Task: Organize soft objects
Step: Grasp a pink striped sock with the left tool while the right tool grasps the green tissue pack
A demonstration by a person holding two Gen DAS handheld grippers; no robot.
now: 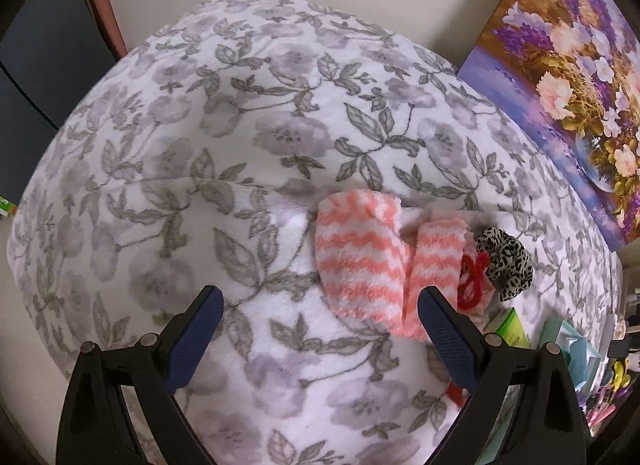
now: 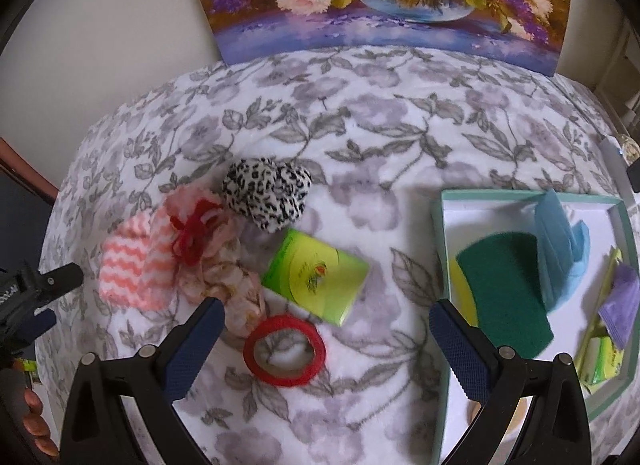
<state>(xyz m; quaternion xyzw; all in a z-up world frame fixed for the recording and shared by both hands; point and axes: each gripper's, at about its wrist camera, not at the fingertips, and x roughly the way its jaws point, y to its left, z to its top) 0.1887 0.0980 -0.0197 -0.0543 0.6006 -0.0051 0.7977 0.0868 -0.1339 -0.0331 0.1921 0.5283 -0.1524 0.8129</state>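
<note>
Spread wide and empty, the right tool [image 2: 322, 323] is held over the red hair tie [image 2: 285, 349]; beyond lies the green packet [image 2: 316, 275]. The left tool [image 1: 320, 307], also wide and empty, is faced by striped socks [image 1: 360, 265].

left wrist: low, near blanket [image 1: 280, 113] | right wrist: higher | shared: striped socks [image 1: 360, 261]

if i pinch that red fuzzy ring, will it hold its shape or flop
The red fuzzy ring looks like yarn-wrapped elastic lying flat on the blanket, so it will probably sag into an oval when pinched. It seems light and grippy, unlikely to slip. Lying flat, it should not roll.
</note>
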